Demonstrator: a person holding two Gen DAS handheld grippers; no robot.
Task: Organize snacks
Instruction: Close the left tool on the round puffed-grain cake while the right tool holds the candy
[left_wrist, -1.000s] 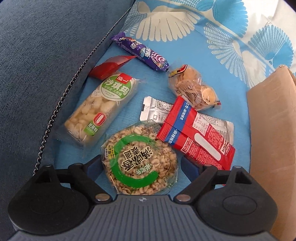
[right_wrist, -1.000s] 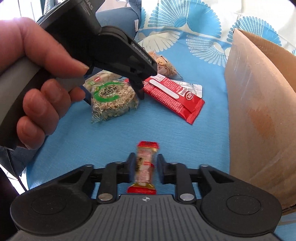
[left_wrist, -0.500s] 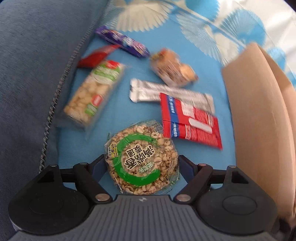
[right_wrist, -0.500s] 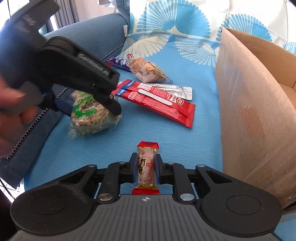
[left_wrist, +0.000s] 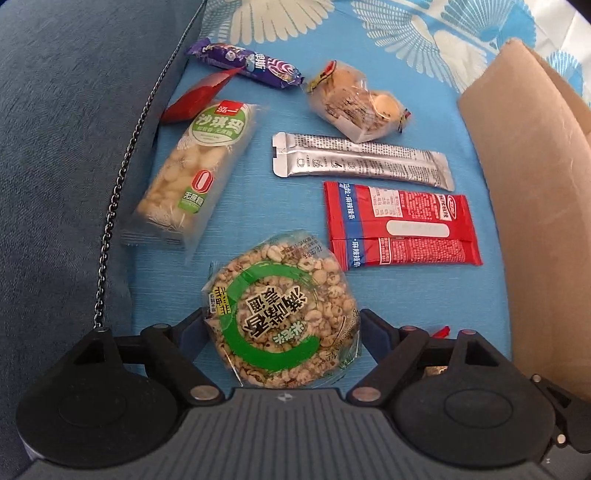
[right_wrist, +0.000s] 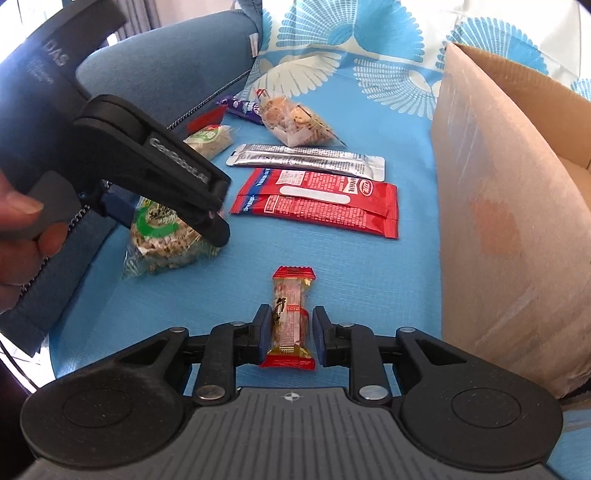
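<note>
My left gripper (left_wrist: 282, 325) is shut on a round puffed-grain cake in a clear wrapper with a green ring (left_wrist: 282, 317) and holds it above the blue cloth; it also shows in the right wrist view (right_wrist: 162, 236). My right gripper (right_wrist: 289, 328) has its jaws slightly apart around a small red-and-gold candy bar (right_wrist: 290, 317); a thin gap shows on the right side. A cardboard box (right_wrist: 491, 206) stands at the right, also in the left wrist view (left_wrist: 535, 192).
On the blue cloth lie red packets (left_wrist: 400, 225), a silver stick pack (left_wrist: 362, 160), a biscuit bag (left_wrist: 356, 101), a purple bar (left_wrist: 245, 62), a green-label rice bar (left_wrist: 192, 177) and a small red packet (left_wrist: 195, 96). A blue sofa cushion (left_wrist: 66, 147) is at the left.
My left gripper has lifted the grain cake and drawn back toward the box. My right gripper's jaws have opened slightly around the candy bar, which now sits lower.
</note>
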